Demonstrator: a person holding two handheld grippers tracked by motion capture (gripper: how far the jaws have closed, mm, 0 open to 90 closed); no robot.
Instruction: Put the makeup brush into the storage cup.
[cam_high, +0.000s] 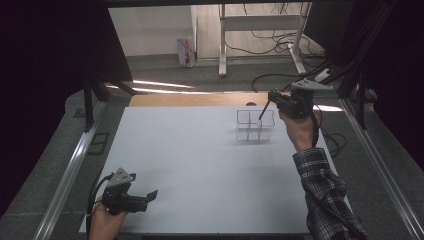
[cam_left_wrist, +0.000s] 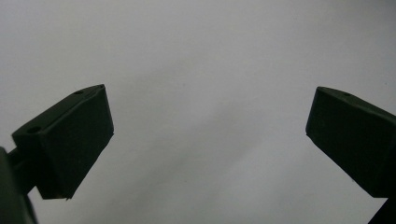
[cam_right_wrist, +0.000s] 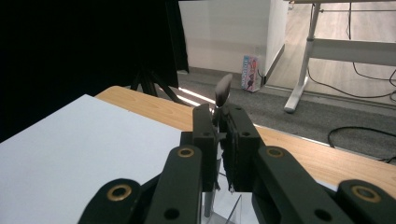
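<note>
A clear plastic organizer (cam_high: 249, 134) with several compartments stands at the far right of the white table top (cam_high: 200, 165). My right gripper (cam_high: 272, 95) hovers just above its right side, shut on a thin brush (cam_high: 264, 111) that slants down toward a back compartment. In the right gripper view the jaws (cam_right_wrist: 218, 116) clamp the brush's metal stem, its grey bristle head (cam_right_wrist: 223, 91) sticks out above them, and the organizer's clear wall (cam_right_wrist: 231, 210) shows below. My left gripper (cam_high: 151, 194) rests near the table's front left corner, its jaws (cam_left_wrist: 210, 135) open, nothing between them.
A strip of wooden table (cam_high: 195, 100) shows beyond the white top. Metal rails (cam_high: 70, 170) run along both sides. Behind, on the floor, stand a white desk frame (cam_high: 222, 45), loose cables (cam_high: 280, 40) and a small colourful box (cam_high: 185, 52).
</note>
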